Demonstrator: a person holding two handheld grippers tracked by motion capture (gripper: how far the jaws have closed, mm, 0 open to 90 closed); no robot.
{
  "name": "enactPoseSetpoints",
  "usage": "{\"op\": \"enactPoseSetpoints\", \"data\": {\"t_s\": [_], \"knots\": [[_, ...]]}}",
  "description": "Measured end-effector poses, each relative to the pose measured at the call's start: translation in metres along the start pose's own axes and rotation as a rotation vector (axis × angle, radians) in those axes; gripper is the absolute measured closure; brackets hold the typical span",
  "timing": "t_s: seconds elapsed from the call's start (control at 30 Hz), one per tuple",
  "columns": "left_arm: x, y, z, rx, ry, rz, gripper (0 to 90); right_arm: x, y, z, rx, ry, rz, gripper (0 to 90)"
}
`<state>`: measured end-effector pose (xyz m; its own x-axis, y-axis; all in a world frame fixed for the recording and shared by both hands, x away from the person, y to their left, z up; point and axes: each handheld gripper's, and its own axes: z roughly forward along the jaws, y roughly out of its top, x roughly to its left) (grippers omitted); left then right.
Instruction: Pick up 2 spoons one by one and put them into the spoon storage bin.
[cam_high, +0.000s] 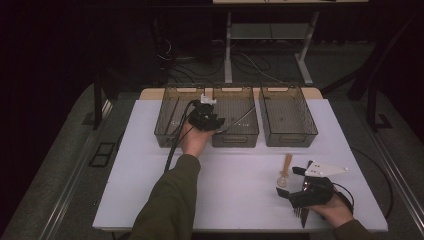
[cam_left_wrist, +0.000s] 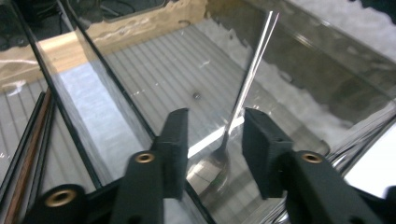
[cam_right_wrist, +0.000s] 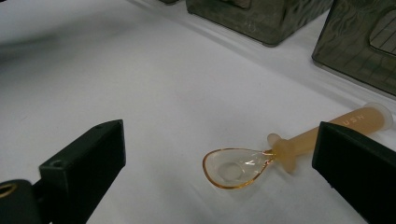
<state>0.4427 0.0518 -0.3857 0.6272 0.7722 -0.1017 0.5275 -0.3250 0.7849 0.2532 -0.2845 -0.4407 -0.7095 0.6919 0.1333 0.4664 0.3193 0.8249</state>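
Observation:
A metal spoon (cam_high: 240, 120) lies in the middle smoky plastic bin (cam_high: 235, 138), its handle leaning up against a wall. My left gripper (cam_high: 212, 122) reaches into that bin. In the left gripper view its jaws (cam_left_wrist: 215, 116) stand apart on either side of the spoon (cam_left_wrist: 252, 70) without pressing on it; the bowl rests on the ribbed floor. An orange plastic spoon (cam_high: 286, 167) with a clear bowl lies on the white table at the front right. My right gripper (cam_high: 291, 182) sits just behind it, and its jaws (cam_right_wrist: 222, 135) are wide open around the spoon (cam_right_wrist: 285, 147).
Three smoky bins stand in a row at the table's far side: left (cam_high: 167, 125), middle and right (cam_high: 287, 117). Thin brown and dark sticks (cam_left_wrist: 28, 158) lie in the bin next to the middle one. Beyond the table are desk legs and cables on the floor.

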Motion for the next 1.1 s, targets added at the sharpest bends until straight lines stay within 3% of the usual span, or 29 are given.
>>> {"op": "enactPoseSetpoints", "data": {"t_s": [0.3,0.53,0.77,0.8,0.83,0.93,1.1], "knots": [[-0.002,0.000,-0.012,0.018,-0.057,0.086,40.9,0.000,0.000,0.000,0.002,-0.001,0.000,2.5],[-0.005,-0.007,-0.032,-0.019,-0.107,0.106,33.4,0.000,0.000,0.000,0.003,-0.003,0.000,2.5],[-0.010,-0.019,-0.054,-0.043,-0.137,0.138,27.9,0.000,0.000,0.001,0.006,-0.007,0.000,2.5],[-0.013,-0.022,-0.056,-0.057,-0.145,0.122,27.6,0.000,0.000,0.001,0.007,-0.008,0.000,2.5],[-0.013,-0.024,-0.059,-0.042,-0.149,0.145,26.6,0.000,0.000,0.001,0.007,-0.009,0.003,2.5],[-0.018,-0.033,-0.064,-0.031,-0.161,0.159,23.0,0.000,0.000,0.001,0.007,-0.009,0.002,2.5],[-0.024,-0.052,-0.071,-0.040,-0.188,0.156,20.3,-0.001,0.000,0.001,0.010,-0.005,0.012,2.5]]}}
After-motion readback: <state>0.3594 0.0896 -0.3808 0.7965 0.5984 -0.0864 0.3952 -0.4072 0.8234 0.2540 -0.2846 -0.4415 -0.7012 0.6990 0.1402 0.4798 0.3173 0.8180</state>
